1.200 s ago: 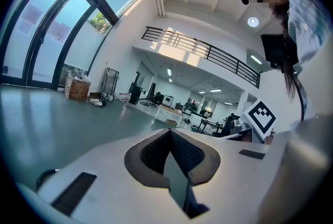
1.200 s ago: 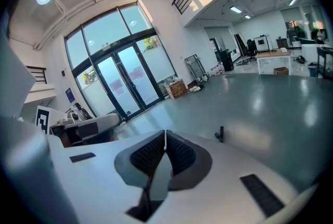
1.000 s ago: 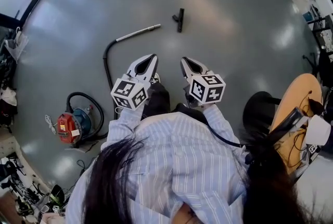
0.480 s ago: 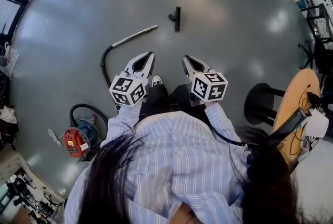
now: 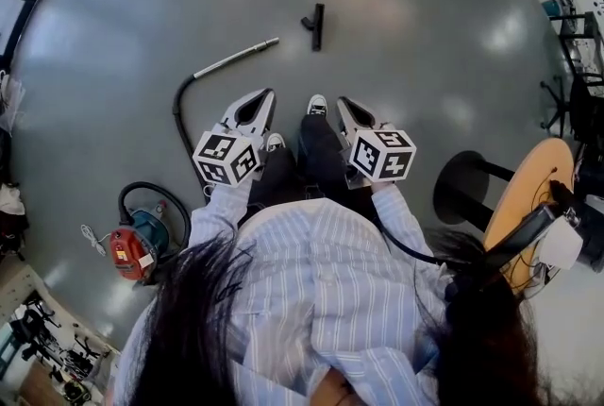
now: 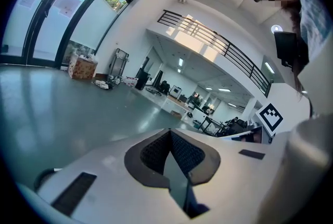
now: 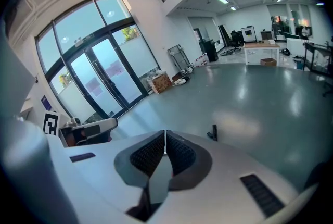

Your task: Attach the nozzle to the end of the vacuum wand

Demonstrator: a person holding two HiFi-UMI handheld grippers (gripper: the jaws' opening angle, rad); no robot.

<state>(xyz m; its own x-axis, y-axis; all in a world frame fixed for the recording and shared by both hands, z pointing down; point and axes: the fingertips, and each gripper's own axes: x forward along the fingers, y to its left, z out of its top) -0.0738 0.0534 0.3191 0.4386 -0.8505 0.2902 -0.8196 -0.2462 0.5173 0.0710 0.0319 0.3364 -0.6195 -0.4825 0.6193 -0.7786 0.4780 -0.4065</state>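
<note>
Though both tools are in front of the person's chest, neither has hold of anything: the left gripper (image 5: 267,95) has its jaws pressed together with nothing between them, and the right gripper (image 5: 342,102) is likewise closed and empty, as each gripper view shows. Both point away from the person over the grey floor (image 5: 425,64). Beyond them the black nozzle (image 5: 316,25) lies flat on the floor, its long axis running almost straight away from the person, with a short stub sticking out of its left side; the right gripper view shows it just past the closed jaw tips. To its left lies the silver vacuum wand (image 5: 236,59), on a diagonal, its free end pointing up and right toward the nozzle but apart from it. Its other end joins a black hose (image 5: 176,107) that curves back toward the red and blue vacuum cleaner (image 5: 132,242) at the person's left.
</note>
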